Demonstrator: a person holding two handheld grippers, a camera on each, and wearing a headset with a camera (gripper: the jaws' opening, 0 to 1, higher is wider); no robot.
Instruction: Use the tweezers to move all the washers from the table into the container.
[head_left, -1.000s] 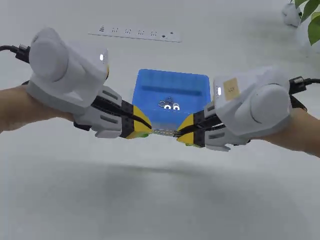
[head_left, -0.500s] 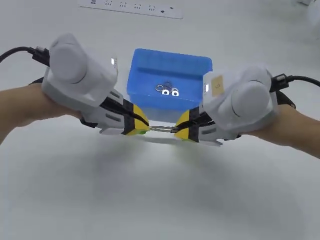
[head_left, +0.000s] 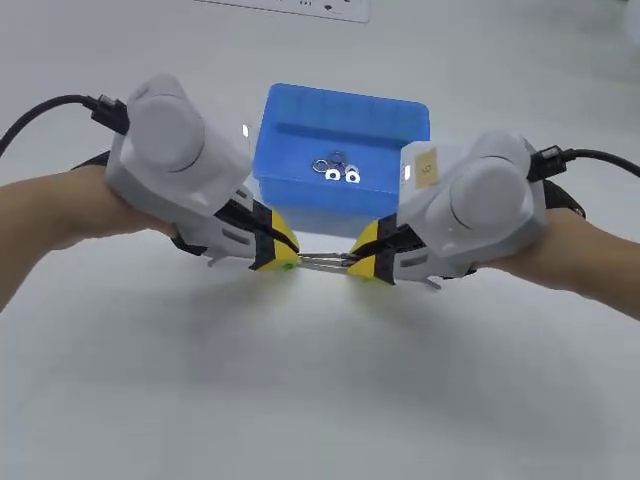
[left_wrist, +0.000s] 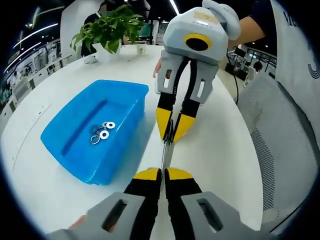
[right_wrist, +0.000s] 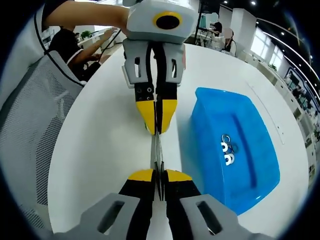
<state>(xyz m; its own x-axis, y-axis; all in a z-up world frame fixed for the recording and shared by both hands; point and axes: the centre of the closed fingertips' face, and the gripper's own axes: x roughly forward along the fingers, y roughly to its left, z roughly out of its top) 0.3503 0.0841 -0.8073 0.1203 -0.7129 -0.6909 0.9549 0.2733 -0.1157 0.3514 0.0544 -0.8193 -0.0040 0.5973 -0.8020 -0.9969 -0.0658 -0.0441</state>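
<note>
The blue container (head_left: 300, 212) stands on the white table (head_left: 300, 400). A small cluster of washers (head_left: 338, 172) lies on its floor, near the middle. On the near side of the container, the left gripper (head_left: 283, 262) and the right gripper (head_left: 360, 265) point at each other, tip to tip, with the tweezers (head_left: 322, 261) spanning the short gap between them, parallel to the container's near wall and just above the table.

In the left gripper view its fingers (left_wrist: 147, 175) are closed on one end of the tweezers (left_wrist: 165, 152), and the right gripper (left_wrist: 173, 134) is clamped on the other end. The right gripper view shows the same thing mirrored. Its yellow-tipped fingers (right_wrist: 142, 176) pinch the tweezers (right_wrist: 157, 150), with the left gripper (right_wrist: 157, 127) opposite and the container (right_wrist: 250, 185) off to one side, washers (right_wrist: 227, 147) inside. A power strip (head_left: 300, 6) lies on the table beyond the container.
</note>
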